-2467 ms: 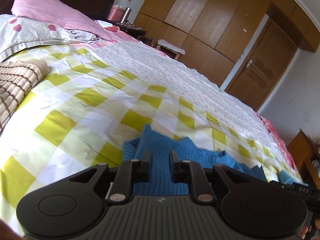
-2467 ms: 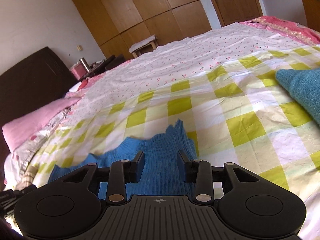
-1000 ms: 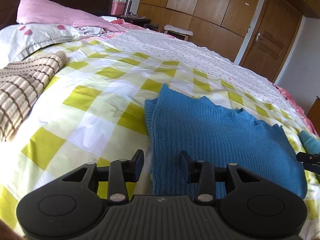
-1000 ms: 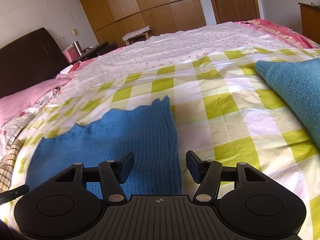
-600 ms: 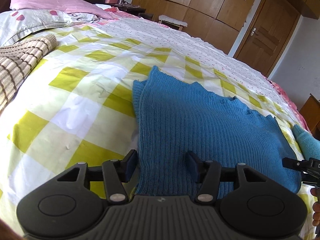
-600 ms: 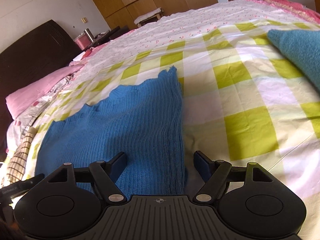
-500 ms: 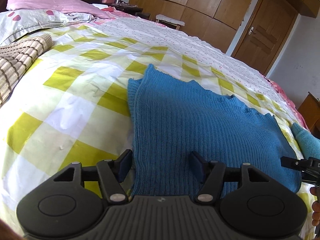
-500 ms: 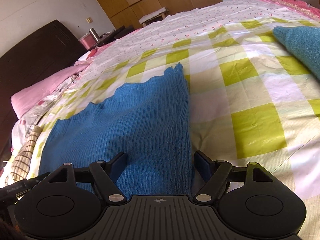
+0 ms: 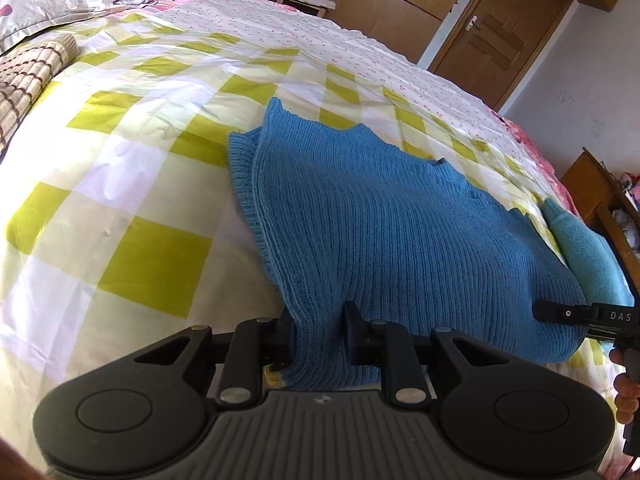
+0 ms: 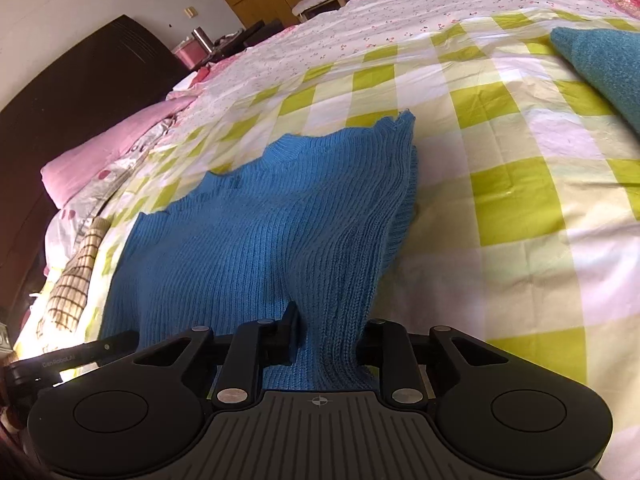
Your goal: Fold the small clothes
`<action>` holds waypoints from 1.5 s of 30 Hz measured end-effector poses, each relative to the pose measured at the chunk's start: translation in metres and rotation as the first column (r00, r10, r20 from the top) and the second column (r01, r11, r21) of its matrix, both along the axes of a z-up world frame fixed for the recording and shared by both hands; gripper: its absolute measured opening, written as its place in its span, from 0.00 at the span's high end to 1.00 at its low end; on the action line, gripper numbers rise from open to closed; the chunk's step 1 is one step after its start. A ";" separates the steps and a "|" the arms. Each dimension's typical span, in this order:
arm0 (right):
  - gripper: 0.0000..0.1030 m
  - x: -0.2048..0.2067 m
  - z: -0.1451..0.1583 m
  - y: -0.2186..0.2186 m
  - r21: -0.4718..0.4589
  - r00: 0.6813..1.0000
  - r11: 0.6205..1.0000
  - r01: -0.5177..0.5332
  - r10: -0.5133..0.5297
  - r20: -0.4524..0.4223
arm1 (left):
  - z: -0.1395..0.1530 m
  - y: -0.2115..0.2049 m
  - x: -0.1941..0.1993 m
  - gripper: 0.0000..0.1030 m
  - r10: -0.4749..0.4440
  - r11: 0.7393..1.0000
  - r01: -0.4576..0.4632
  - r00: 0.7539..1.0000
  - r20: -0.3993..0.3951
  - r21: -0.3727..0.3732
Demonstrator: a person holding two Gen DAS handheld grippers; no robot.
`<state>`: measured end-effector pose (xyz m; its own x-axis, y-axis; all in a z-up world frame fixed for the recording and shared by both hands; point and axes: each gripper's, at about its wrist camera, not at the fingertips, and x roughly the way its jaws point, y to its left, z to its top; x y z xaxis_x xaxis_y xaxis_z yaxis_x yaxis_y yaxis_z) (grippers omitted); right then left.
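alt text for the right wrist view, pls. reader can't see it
The right gripper is shut on the near edge of a blue knit sweater, which lies spread on a yellow-and-white checked bedsheet. A teal garment lies at the far right, a pink pillow at the left, and the left gripper shows at the lower left.

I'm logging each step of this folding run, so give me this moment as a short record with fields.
surface: bed with green-checked sheet
garment: blue knit sweater, lying flat, near edge bunched up
left gripper: shut on near left corner of the sweater
right gripper: shut on near right corner of the sweater
other items: teal garment to the right, brown checked cloth to the left
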<state>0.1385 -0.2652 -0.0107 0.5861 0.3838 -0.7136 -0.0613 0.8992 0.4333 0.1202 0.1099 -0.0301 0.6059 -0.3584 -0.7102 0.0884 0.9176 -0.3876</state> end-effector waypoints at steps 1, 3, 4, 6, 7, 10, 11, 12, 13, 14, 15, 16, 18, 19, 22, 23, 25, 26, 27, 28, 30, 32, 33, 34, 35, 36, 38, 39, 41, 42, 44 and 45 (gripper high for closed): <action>0.80 -0.007 0.002 -0.003 0.004 1.000 1.000 -0.001 0.001 -0.013 | 0.001 0.000 -0.007 0.75 -0.015 1.000 0.015 1.000 -0.011 -0.001; 0.81 -0.022 0.005 -0.007 0.010 0.999 1.000 -0.012 0.012 -0.032 | 0.003 -0.001 -0.023 0.75 -0.038 0.999 0.038 0.999 -0.030 0.000; 0.81 -0.029 0.006 -0.008 0.007 0.999 1.000 -0.017 0.017 -0.039 | 0.004 -0.001 -0.031 0.75 -0.047 0.999 0.047 0.998 -0.040 0.000; 0.81 -0.050 0.007 -0.010 0.004 0.997 0.999 -0.037 0.037 -0.071 | 0.006 -0.001 -0.049 0.75 -0.066 0.998 0.067 0.996 -0.059 0.004; 0.81 -0.060 0.007 -0.010 0.003 0.995 0.999 -0.050 0.050 -0.086 | 0.006 -0.001 -0.057 0.75 -0.073 0.997 0.074 0.995 -0.065 0.011; 0.80 -0.089 0.007 -0.010 -0.027 0.991 0.996 -0.085 0.082 -0.108 | 0.009 -0.002 -0.078 0.74 -0.073 0.996 0.076 0.994 -0.076 0.043; 0.78 -0.095 0.008 -0.011 -0.039 0.992 0.996 -0.080 0.076 -0.106 | 0.010 -0.003 -0.083 0.74 -0.072 0.995 0.076 0.995 -0.071 0.061; 0.76 -0.100 0.009 -0.012 -0.050 0.993 0.996 -0.068 0.063 -0.097 | 0.012 -0.005 -0.086 0.74 -0.067 0.994 0.073 0.996 -0.062 0.085; 0.75 -0.102 0.013 -0.013 -0.060 0.995 0.996 -0.061 0.056 -0.082 | 0.015 -0.006 -0.089 0.74 -0.060 0.992 0.066 0.997 -0.050 0.111; 0.74 -0.104 0.016 -0.014 -0.075 0.997 0.996 -0.050 0.045 -0.067 | 0.017 -0.007 -0.091 0.74 -0.052 0.990 0.056 0.998 -0.038 0.127; 0.69 -0.106 0.021 -0.015 -0.090 0.998 0.995 -0.034 0.029 -0.047 | 0.020 -0.006 -0.093 0.74 -0.043 0.990 0.046 0.999 -0.025 0.133; 0.66 -0.107 0.028 -0.015 -0.112 1.000 0.994 -0.018 0.016 -0.020 | 0.022 -0.005 -0.095 0.74 -0.036 0.990 0.037 0.999 -0.013 0.134; 0.66 -0.113 0.043 -0.014 -0.169 0.999 0.986 0.004 0.004 0.047 | 0.028 -0.005 -0.101 0.74 -0.022 0.989 0.018 1.000 0.022 0.147; 0.66 -0.116 0.050 -0.014 -0.188 0.997 0.982 0.013 0.001 0.074 | 0.029 -0.005 -0.103 0.73 -0.017 0.988 0.011 0.999 0.036 0.155; 0.64 -0.117 0.069 -0.007 -0.190 0.990 0.982 0.023 0.004 0.142 | 0.026 -0.006 -0.102 0.72 0.007 0.988 -0.014 0.999 0.042 0.153; 0.64 -0.114 0.073 -0.001 -0.182 0.988 0.983 0.009 0.019 0.152 | 0.023 -0.007 -0.100 0.72 0.020 0.988 -0.025 0.999 0.035 0.155; 0.64 -0.104 0.079 0.021 -0.168 0.985 0.985 -0.041 0.068 0.160 | 0.020 -0.007 -0.101 0.72 0.037 0.987 -0.042 0.999 0.035 0.154; 0.64 -0.098 0.079 0.037 -0.165 0.982 0.983 -0.078 0.104 0.156 | 0.020 -0.007 -0.102 0.71 0.039 0.987 -0.045 0.998 0.039 0.155; 0.64 -0.093 0.078 0.051 -0.165 0.979 0.980 -0.110 0.136 0.154 | 0.020 -0.007 -0.103 0.70 0.041 0.986 -0.048 0.998 0.047 0.158; 0.64 -0.086 0.077 0.071 -0.174 0.973 0.974 -0.148 0.175 0.153 | 0.020 -0.007 -0.104 0.69 0.042 0.986 -0.050 0.998 0.054 0.160; 0.64 -0.073 0.072 0.108 -0.185 0.960 0.960 -0.210 0.238 0.144 | 0.019 -0.008 -0.106 0.66 0.039 0.984 -0.050 0.997 0.066 0.168; 0.64 -0.058 0.065 0.142 -0.173 0.950 0.948 -0.266 0.288 0.118 | 0.016 -0.007 -0.107 0.65 0.036 0.985 -0.046 0.997 0.061 0.166; 0.65 -0.050 0.062 0.158 -0.169 0.946 0.942 -0.289 0.308 0.104 | 0.015 -0.006 -0.106 0.65 0.035 0.986 -0.043 0.998 0.054 0.158; 0.64 -0.045 0.059 0.171 -0.170 0.942 0.938 -0.301 0.320 0.096 | 0.013 -0.004 -0.105 0.65 0.032 0.989 -0.038 0.999 0.044 0.145; 0.64 -0.038 0.055 0.186 -0.177 0.938 0.932 -0.318 0.336 0.088 | 0.012 -0.003 -0.104 0.65 0.029 0.990 -0.034 0.999 0.037 0.134; 0.63 -0.032 0.052 0.198 -0.183 0.935 0.927 -0.328 0.346 0.076 | 0.011 -0.003 -0.103 0.64 0.024 0.992 -0.027 0.999 0.028 0.123; 0.62 -0.021 0.043 0.220 -0.178 0.932 0.921 -0.345 0.358 0.046 | 0.009 -0.003 -0.102 0.64 0.017 0.993 -0.019 1.000 0.018 0.113; 0.59 -0.016 0.040 0.229 -0.177 0.932 0.920 -0.350 0.361 0.034 | 0.009 -0.002 -0.102 0.64 0.015 0.994 -0.017 1.000 0.017 0.112; 0.55 -0.009 0.033 0.247 -0.197 0.930 0.913 -0.358 0.367 0.014 | 0.008 -0.002 -0.102 0.62 0.012 0.994 -0.014 1.000 0.018 0.112; 0.55 -0.007 0.030 0.254 -0.215 0.926 0.905 -0.368 0.378 0.006 | 0.008 -0.002 -0.102 0.61 0.012 0.994 -0.014 1.000 0.018 0.110; 0.56 -0.006 0.023 0.267 -0.273 0.926 0.890 -0.365 0.377 -0.008 | 0.008 0.000 -0.102 0.60 0.012 0.995 -0.013 1.000 0.017 0.101; 0.59 -0.004 0.020 0.272 -0.301 0.927 0.882 -0.362 0.375 -0.018 | 0.008 0.000 -0.102 0.60 0.011 0.995 -0.012 1.000 0.017 0.095</action>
